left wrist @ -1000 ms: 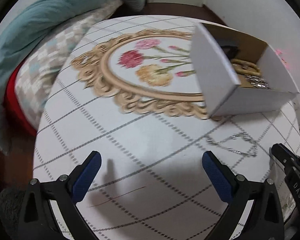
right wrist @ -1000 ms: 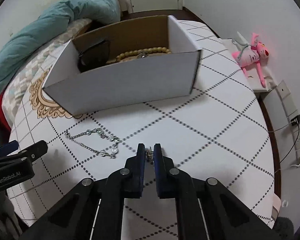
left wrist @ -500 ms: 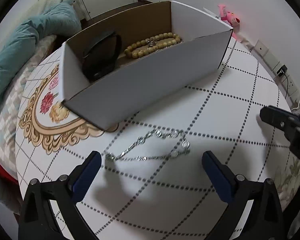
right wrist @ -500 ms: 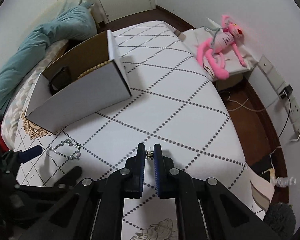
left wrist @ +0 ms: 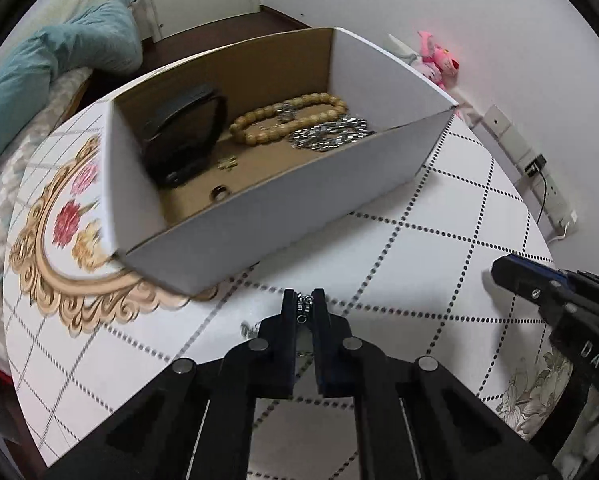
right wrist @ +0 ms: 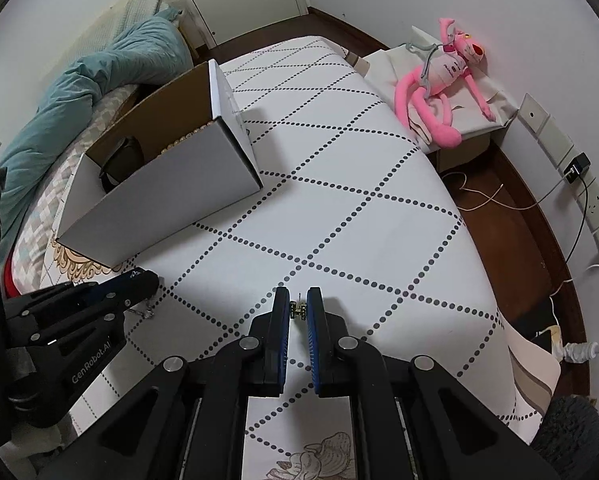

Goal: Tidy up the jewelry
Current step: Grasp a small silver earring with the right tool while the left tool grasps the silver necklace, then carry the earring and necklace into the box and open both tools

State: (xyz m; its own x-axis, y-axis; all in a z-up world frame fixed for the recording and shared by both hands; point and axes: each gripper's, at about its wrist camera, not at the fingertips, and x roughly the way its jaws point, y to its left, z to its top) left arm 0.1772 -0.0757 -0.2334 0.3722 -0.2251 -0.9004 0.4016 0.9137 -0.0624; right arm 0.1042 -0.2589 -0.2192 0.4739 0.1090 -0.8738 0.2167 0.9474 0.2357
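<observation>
A white cardboard box stands on the round table. Inside lie a wooden bead bracelet, a silver link bracelet, a black band, a ring and a small gold piece. My left gripper is shut on a silver chain just in front of the box; the chain's tail trails on the table. My right gripper is shut on a small gold earring, held to the right of the box.
The table has a white dotted-diamond cloth with a gold floral medallion. A teal blanket lies behind. A pink plush toy lies on a side stand at the right. Wall sockets and cables are far right.
My left gripper has closed on the silver chain, which lay loose on the table before, and moved closer to the box. My right gripper has swung right, still holding the earring.
</observation>
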